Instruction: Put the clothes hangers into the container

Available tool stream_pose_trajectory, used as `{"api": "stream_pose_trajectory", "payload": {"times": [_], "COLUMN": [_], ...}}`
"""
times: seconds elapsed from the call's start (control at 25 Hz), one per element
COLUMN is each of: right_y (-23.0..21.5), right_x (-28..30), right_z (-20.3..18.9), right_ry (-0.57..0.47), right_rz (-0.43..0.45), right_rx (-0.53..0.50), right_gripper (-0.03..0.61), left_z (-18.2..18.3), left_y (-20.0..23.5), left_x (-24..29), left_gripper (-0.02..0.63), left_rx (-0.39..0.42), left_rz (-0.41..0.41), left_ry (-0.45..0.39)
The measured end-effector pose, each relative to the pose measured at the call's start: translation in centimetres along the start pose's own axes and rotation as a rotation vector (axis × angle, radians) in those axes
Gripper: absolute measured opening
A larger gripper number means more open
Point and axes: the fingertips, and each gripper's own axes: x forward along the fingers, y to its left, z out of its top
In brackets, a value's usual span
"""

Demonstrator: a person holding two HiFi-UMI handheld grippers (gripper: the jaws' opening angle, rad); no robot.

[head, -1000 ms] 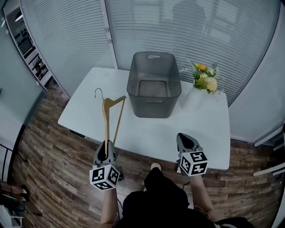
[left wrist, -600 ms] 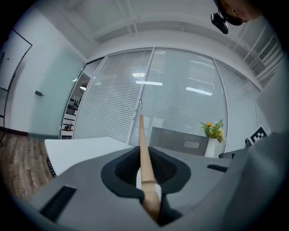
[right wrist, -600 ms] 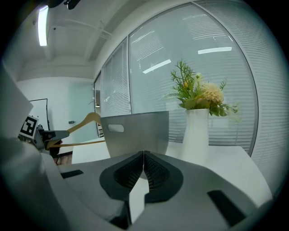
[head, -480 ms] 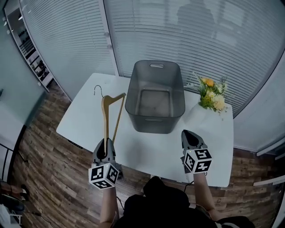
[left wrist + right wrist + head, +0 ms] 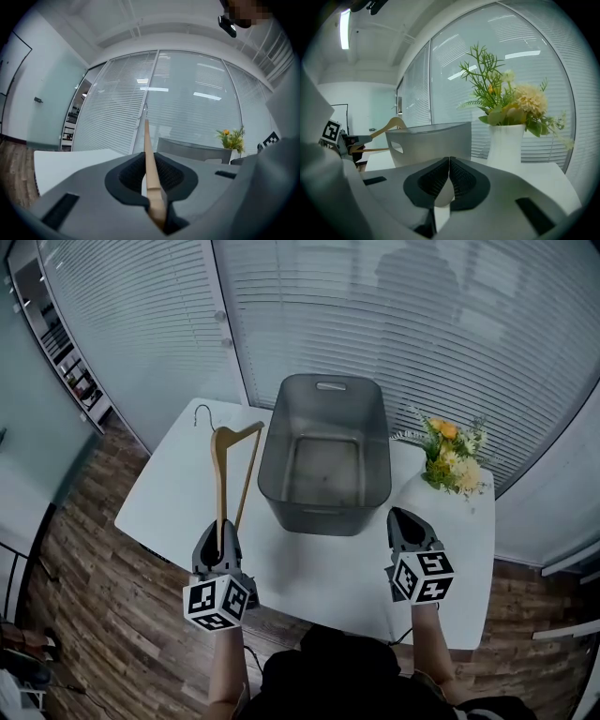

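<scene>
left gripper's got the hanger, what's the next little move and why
Probably swing the left gripper rightward so the wooden hanger comes over the open top of the grey container. The jaws are clamped on the hanger's end, and the hanger sits left of the container, not above it. The container looks empty, so lowering it next should be easy.

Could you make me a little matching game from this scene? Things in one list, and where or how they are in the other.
Things:
1. wooden hanger
2. grey container
3. white vase
4. right gripper

States:
a. empty inside
b. jaws shut on nothing
c. clamped in the left gripper
d. holds flowers, right of the container

Pairs: 1-c, 2-a, 3-d, 4-b
</scene>
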Motion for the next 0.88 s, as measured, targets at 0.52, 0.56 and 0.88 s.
{"api": "stream_pose_trajectory", "payload": {"times": [0.52,0.56,0.88], "right_y": [0.3,0.3,1.6], "right_x": [-1.7,-1.8,-2.8], "right_z": [4.6,4.9,6.9], "right_ry": [-0.118,-0.123,-0.169], "right_rz": [-0.015,-0.014,0.004], "right_rx": [-0.032,-0.037,-0.064], "right_gripper": [0.029,0.029,0.029], "left_z": [6.2,6.8,11.2], "left_y": [-1.5,-1.7,-4.6], "left_x": [1.7,1.8,1.8], "left_gripper": [0.055,0.055,0.055], "left_rx": [0.079,0.083,0.089], "left_rz": [-0.036,-0.041,-0.111], "left_ry": [-0.107,-0.118,-0.177]}}
